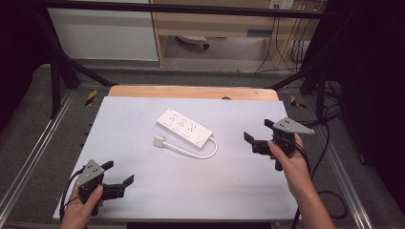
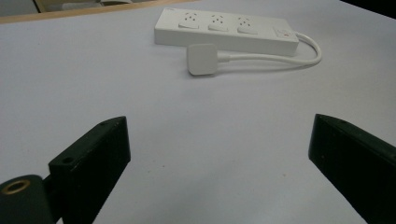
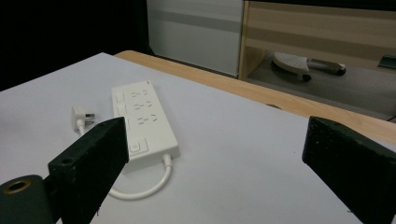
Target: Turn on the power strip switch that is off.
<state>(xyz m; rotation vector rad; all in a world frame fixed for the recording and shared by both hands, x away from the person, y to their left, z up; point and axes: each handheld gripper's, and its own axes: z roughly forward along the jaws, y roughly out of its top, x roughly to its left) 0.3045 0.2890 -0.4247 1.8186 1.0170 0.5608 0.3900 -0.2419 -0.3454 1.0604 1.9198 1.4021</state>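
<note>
A white power strip [image 1: 184,126] [image 2: 225,30] [image 3: 142,122] lies flat near the middle of the pale sheet, with three sockets facing up. Its short white cable [image 1: 198,151] [image 2: 285,55] loops from one end back to the white plug [image 1: 159,141] [image 2: 202,59] [image 3: 78,115], which rests on the sheet beside the strip. My left gripper [image 1: 118,173] [image 2: 219,154] stands open at the near left corner, well short of the plug. My right gripper [image 1: 259,130] [image 3: 215,154] is open at the right, level with the strip, nothing between its jaws.
The pale sheet [image 1: 143,181] covers a wooden table whose far edge [image 1: 191,91] shows as a bare strip. Black frame bars [image 1: 62,62] flank the table. Beyond are wooden shelving [image 1: 215,24] and hanging cables [image 1: 286,43].
</note>
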